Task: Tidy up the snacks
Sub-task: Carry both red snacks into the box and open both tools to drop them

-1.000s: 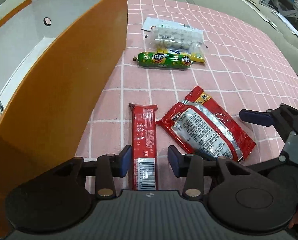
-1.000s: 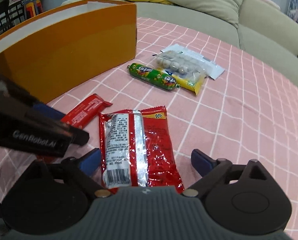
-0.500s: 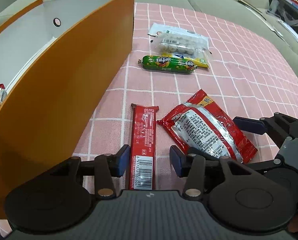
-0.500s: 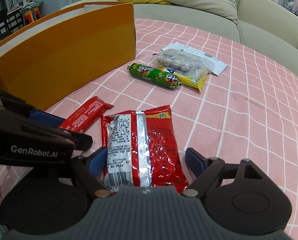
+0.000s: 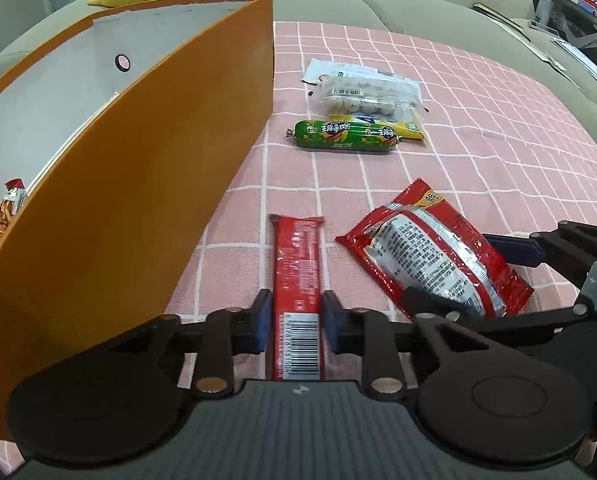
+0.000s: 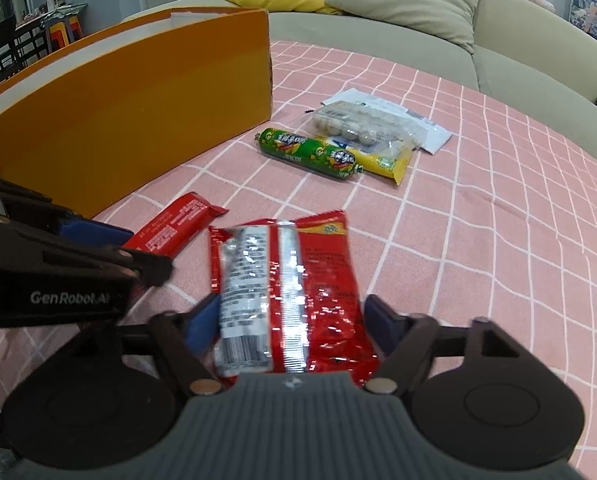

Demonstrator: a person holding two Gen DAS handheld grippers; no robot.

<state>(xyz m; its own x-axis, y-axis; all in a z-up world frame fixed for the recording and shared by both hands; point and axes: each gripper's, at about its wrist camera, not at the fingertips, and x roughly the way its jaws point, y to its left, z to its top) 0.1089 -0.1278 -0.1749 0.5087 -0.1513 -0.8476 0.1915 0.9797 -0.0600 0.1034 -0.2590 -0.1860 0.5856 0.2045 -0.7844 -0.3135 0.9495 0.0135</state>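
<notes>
The red bar (image 5: 298, 276) is clamped by the just-closing left gripper (image 5: 294, 316); the red packet (image 6: 286, 292) is pressed between the closing right gripper's (image 6: 294, 324) pads.

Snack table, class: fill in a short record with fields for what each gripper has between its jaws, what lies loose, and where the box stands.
left gripper: jaws just closed onto red snack bar
right gripper: jaws closing around red foil packet, contact unclear
loose: green sausage, yellow packet, clear pack of balls
orange box: left of the snacks
surface: pink checked cloth
</notes>
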